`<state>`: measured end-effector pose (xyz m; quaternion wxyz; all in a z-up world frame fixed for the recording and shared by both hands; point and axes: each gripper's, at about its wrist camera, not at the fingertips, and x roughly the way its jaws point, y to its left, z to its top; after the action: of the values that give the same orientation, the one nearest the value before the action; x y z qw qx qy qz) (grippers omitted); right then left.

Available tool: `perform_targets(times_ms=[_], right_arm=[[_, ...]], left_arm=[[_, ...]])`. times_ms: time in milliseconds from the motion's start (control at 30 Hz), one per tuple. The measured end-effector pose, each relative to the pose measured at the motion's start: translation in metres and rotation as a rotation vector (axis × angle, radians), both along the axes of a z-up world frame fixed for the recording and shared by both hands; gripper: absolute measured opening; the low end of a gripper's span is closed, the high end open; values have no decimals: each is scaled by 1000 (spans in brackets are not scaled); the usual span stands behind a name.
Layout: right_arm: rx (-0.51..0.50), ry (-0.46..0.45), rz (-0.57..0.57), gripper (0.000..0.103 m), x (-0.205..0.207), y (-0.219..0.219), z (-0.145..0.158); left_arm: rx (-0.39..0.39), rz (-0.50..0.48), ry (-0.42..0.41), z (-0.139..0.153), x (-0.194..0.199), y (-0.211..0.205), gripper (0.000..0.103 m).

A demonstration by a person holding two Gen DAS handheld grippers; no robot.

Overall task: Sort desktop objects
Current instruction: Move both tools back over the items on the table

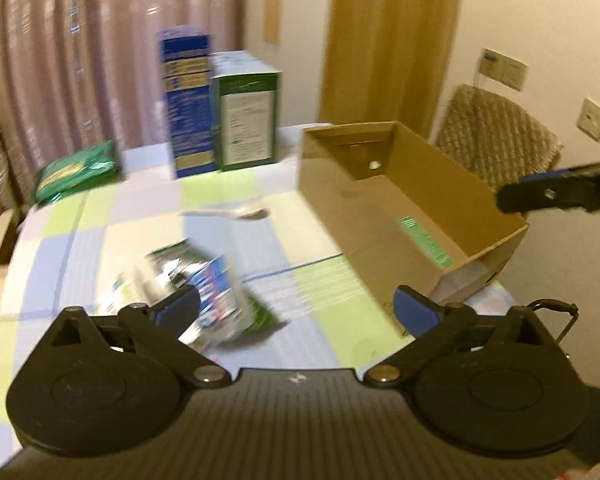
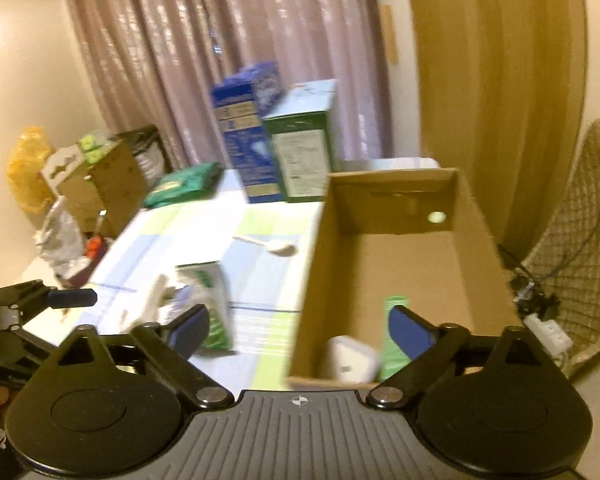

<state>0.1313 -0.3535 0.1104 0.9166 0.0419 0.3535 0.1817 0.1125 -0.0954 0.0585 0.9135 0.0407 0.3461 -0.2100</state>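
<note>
An open cardboard box (image 1: 404,200) stands on the right of the checked tablecloth; in the right wrist view (image 2: 396,264) it holds a white block (image 2: 352,362) near its front wall. A shiny crumpled snack packet (image 1: 204,292) lies left of the box, also in the right wrist view (image 2: 204,304). A white plastic spoon (image 1: 236,212) lies behind it, and shows in the right wrist view (image 2: 268,245). My left gripper (image 1: 296,312) is open, just above and right of the packet. My right gripper (image 2: 300,332) is open over the box's near left wall.
A blue carton (image 1: 188,104) and a green carton (image 1: 248,116) stand at the table's back. A green pouch (image 1: 76,172) lies at back left. A woven chair (image 1: 496,140) stands right of the box. Boxes and bags (image 2: 92,184) stand left of the table.
</note>
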Motion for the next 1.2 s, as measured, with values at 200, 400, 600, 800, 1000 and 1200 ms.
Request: perform_targets(times_ms=[200, 400, 600, 800, 1000, 1200], right_arm=[[20, 21, 90, 101, -25, 50, -9], [36, 73, 139, 101, -35, 92, -35], [-8, 78, 154, 101, -40, 123, -58], [-22, 80, 145, 101, -35, 138, -75], [-37, 86, 123, 101, -17, 149, -95], [-98, 63, 141, 98, 5, 169, -120]], left_arm=[[-1, 139, 26, -8, -30, 70, 102], [17, 240, 53, -21, -51, 120, 102], [11, 290, 86, -38, -54, 148, 102], [-1, 311, 111, -56, -32, 156, 100], [39, 297, 126, -84, -1, 149, 90], [54, 289, 152, -115, 28, 144, 75]])
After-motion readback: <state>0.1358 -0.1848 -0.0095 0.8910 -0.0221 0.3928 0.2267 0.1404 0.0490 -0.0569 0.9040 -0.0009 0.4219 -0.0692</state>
